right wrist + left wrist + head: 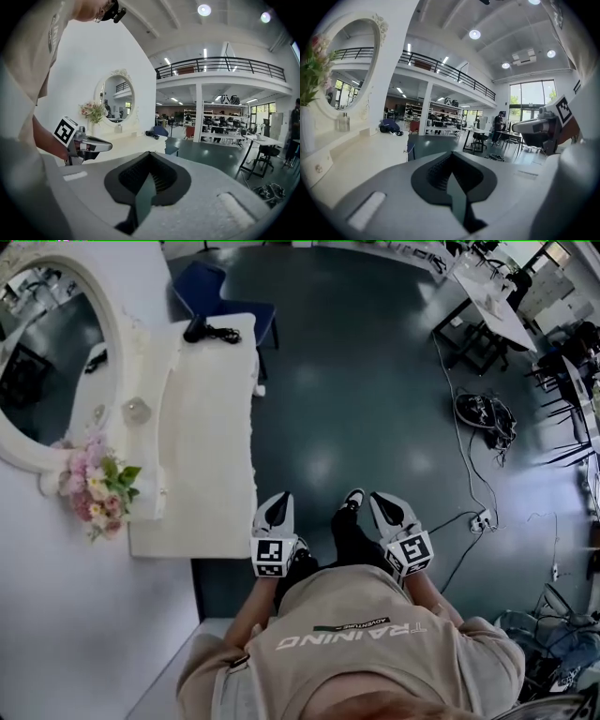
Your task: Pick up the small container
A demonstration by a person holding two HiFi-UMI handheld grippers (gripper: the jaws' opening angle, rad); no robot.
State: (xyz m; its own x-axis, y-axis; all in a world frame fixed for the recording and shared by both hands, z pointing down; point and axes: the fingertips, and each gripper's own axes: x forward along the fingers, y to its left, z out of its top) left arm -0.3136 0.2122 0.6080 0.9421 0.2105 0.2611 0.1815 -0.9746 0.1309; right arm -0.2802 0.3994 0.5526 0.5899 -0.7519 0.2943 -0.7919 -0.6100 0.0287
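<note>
Your left gripper [278, 504], right gripper [382, 504]: jaws closed, empty, just off dressing table's [206, 456] near corner | small container [136, 411]: back edge, beside mirror [47, 362] | only left gripper view shows it upright.

Cream-white worktop [202, 456], dark blue-grey floor [356, 399] — pink flowers [86, 488] with green leaves [126, 474]. Left gripper [278, 497] and right gripper [381, 497] are pale grey, their cubes [271, 556] patterned in black-and-white squares.

I am seeing a white worktop [211, 446] running along the wall, an oval mirror [52, 352] standing behind it, pink flowers [94, 488] sitting at its near corner, and a blue chair [202, 287] standing beyond it.
</note>
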